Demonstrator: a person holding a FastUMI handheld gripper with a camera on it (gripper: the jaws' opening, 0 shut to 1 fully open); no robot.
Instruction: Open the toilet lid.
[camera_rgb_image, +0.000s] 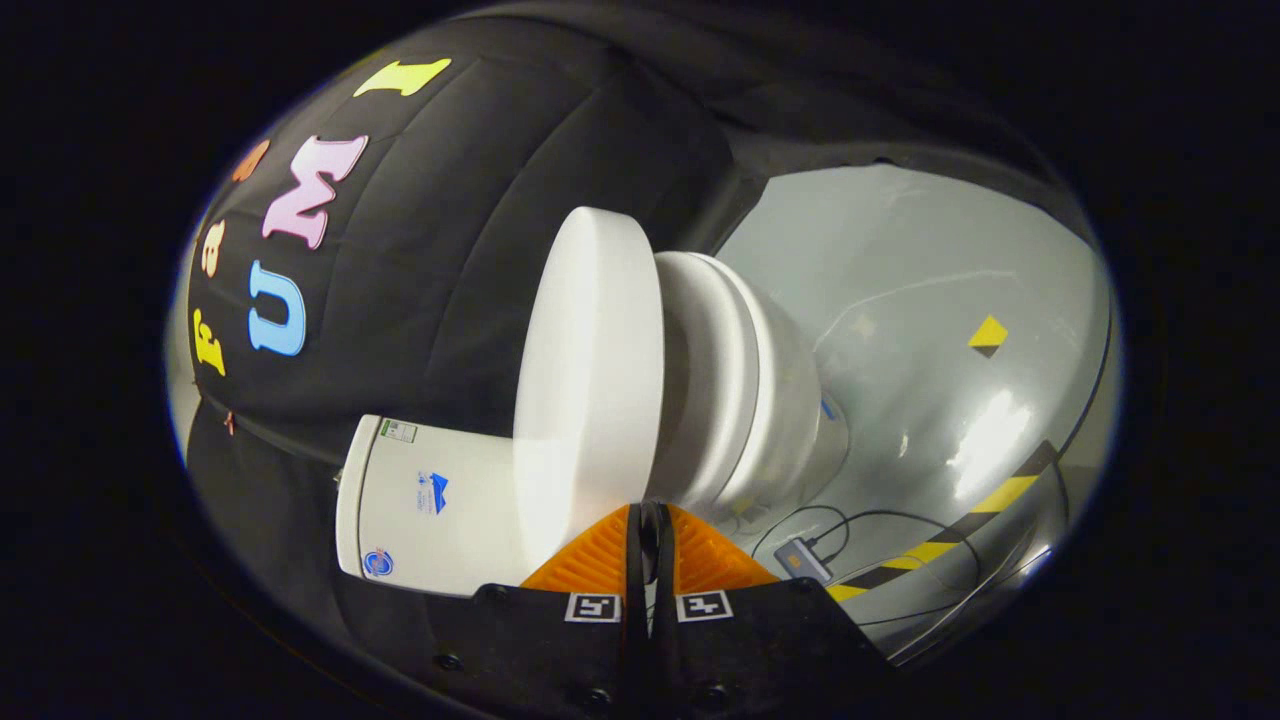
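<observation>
Toilet lid (590, 380), a thick white plastic disc, is standing apart from the white ceramic toilet bowl (750, 400) just ahead of your fingers (650, 530), its rim almost touching their tips. The camera is rolled sideways here, so the white ceramic cistern (440, 500) is lying beside the lid and the glossy grey floor (930, 300) is rising beyond the bowl. You are holding the fingers pressed together with nothing between them. My judgement is that the lift is well along, and the next move is calling for a steady push until the lid is resting against the cistern. The bowl's inside is hidden. A small grey box with cables (800, 558) is lying on the floor near the yellow-and-black hazard tape (985, 505).
</observation>
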